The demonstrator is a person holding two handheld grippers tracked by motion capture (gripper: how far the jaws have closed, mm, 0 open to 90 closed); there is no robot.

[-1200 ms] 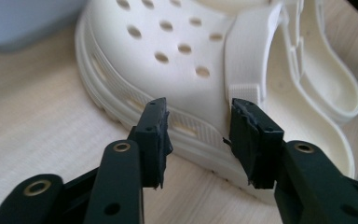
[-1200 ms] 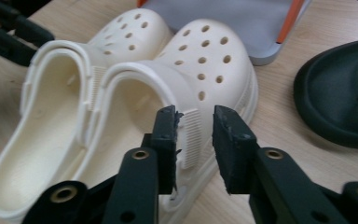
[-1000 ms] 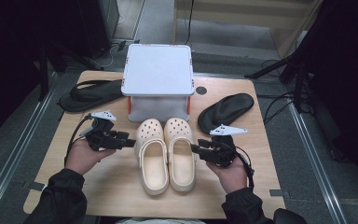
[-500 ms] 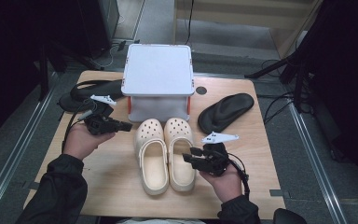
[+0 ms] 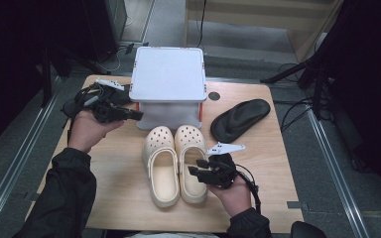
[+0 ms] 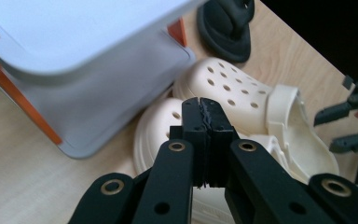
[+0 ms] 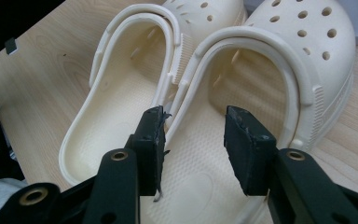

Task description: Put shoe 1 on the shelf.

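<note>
Over the right clog (image 5: 192, 163), right gripper (image 7: 193, 140) fingers apart, empty; left gripper (image 6: 204, 119) fingers closed, empty

Table evenly lit, surroundings dark; near box blurred, soft shadows.

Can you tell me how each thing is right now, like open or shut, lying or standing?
Left gripper: jaws shut, empty, raised by the box.
Right gripper: jaws open, over the right clog's heel.
Storage box: lid on.
Cream clogs: side by side, upright.
Black sandal: lying on the table.
</note>
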